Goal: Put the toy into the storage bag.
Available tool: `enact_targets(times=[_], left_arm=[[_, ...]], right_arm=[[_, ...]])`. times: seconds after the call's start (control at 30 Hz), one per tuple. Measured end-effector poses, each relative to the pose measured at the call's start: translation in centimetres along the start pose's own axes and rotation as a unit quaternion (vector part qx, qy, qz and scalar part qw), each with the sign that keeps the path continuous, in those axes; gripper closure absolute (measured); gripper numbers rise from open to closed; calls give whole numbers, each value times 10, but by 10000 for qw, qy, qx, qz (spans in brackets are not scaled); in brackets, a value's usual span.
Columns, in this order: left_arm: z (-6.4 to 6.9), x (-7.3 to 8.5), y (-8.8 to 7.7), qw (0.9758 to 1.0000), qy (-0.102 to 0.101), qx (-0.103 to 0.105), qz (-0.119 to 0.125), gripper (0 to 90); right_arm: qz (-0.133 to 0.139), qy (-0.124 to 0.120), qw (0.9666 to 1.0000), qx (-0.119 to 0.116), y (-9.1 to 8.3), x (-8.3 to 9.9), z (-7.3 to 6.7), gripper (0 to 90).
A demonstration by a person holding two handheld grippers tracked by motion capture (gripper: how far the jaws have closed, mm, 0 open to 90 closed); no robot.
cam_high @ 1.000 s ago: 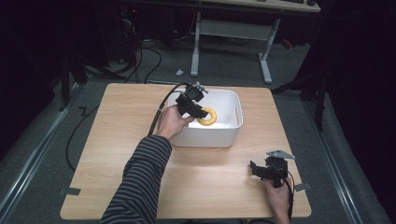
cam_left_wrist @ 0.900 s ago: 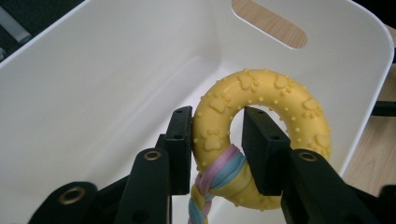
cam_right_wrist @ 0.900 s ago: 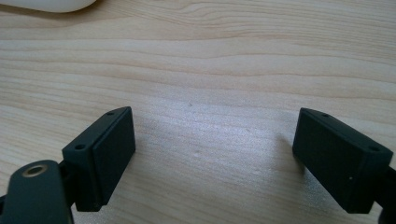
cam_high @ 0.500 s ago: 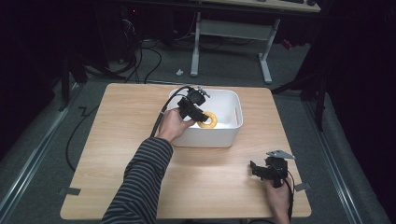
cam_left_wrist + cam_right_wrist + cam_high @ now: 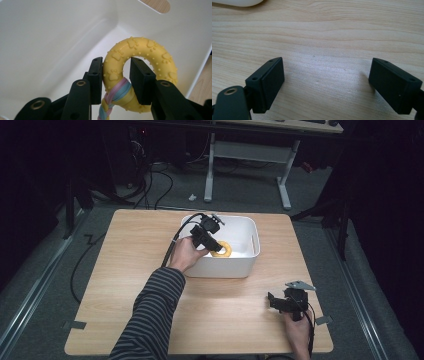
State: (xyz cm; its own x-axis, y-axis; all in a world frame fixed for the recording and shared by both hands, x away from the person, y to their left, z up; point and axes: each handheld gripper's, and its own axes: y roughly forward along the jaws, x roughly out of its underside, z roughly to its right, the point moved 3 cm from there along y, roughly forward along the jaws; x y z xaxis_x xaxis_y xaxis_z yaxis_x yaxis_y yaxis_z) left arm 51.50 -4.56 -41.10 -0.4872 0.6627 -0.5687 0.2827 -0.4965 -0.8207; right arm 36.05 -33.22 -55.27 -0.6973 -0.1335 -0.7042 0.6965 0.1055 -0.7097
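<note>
Your left hand-held gripper (image 5: 116,75) reaches into the white plastic bin (image 5: 250,227) at the far middle of the desk (image 5: 125,270), and its jaws are clamped across the band of a yellow rubber ring toy (image 5: 140,50). One jaw sits against the ring's outer edge and the other inside its hole, so the ring's wall is pinched between them. The ring is moulded with raised paw prints and small bumps. A braided rope (image 5: 112,100) in pink and pale blue is looped around the ring just below the jaws and hangs down from it.

From the high view, the ring toy (image 5: 222,249) is inside the bin, roughly at its middle, with your left hand-held gripper (image 5: 212,240) coming in over the near-left wall. Whether the ring rests on the bin floor or hangs just above it cannot be told. Your striped sleeve (image 5: 150,315) stretches across the desk to reach it.

Your right hand-held gripper (image 5: 280,301) sits low over the near-right part of the desk, well apart from the bin. In the right gripper view, your right hand-held gripper (image 5: 325,85) has its jaws spread wide with bare wood grain between them.
</note>
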Motion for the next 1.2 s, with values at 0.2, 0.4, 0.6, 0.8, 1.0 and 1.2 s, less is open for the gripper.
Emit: enact_targets(times=[0.2, 0.4, 0.6, 0.8, 1.0, 1.2], left_arm=[[-2, 2, 1, 9999, -101, 69, -15, 603], [2, 1, -6, 9999, -41, 94, 117, 535], [0, 3, -19, 9993, -57, 10, 357, 478], [-2, 9, -38, 9981, -83, -95, 611, 436], [-4, 15, -53, 9954, -200, -207, 913, 411], [-5, 19, -65, 9937, -215, -275, 1064, 390]], right_arm=[[3, -2, 10000, 2, 0, 0, 0, 130], [2, -1, 10000, -3, 0, 0, 0, 133], [6, -5, 10000, 0, 0, 0, 0, 133], [5, -6, 10000, 0, 0, 0, 0, 133], [5, -5, 10000, -1, 0, 0, 0, 133], [6, -7, 10000, 2, 0, 0, 0, 133]])
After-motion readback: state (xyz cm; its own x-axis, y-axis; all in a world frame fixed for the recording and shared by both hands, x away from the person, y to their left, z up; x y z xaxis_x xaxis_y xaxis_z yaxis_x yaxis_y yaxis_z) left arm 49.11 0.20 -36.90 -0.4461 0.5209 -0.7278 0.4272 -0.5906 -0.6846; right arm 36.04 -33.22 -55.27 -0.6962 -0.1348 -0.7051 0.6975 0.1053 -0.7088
